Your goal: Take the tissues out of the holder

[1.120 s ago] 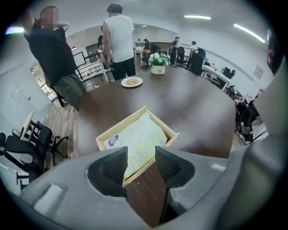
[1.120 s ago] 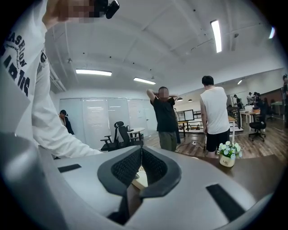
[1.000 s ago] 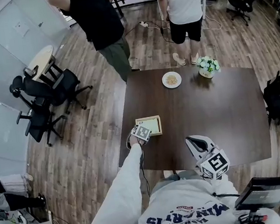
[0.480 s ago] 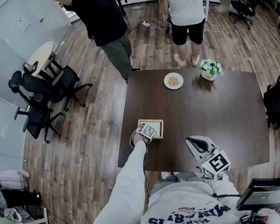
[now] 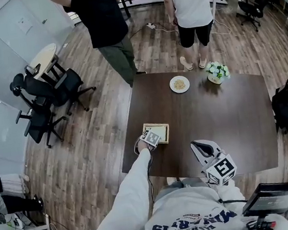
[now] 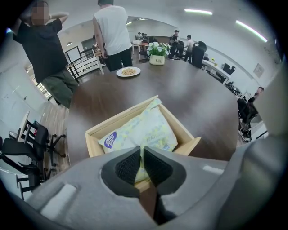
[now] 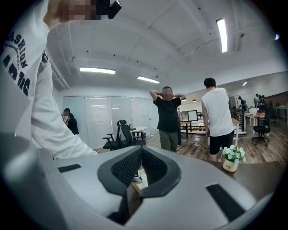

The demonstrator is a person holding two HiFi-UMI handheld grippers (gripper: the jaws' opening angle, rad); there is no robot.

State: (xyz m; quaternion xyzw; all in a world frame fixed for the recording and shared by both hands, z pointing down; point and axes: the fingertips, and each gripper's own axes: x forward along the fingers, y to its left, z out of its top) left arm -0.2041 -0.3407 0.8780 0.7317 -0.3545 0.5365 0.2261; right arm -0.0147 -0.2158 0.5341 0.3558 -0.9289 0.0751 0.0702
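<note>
The left hand-held gripper (image 6: 142, 151), jaws just closing, pinches the tissue pack (image 6: 146, 128) in the holder (image 6: 95, 137) beneath it. The right hand-held gripper (image 7: 141, 152) is pressed together.

worktop (image 5: 228, 122): dark brown | plate of food (image 5: 179, 84), potted white flowers (image 5: 216, 72): near far edge, apart | person in black (image 5: 104, 23), person in white (image 5: 190, 2): standing beyond | black office chairs (image 5: 48, 97): left, on wood floor (image 5: 90, 144)
</note>
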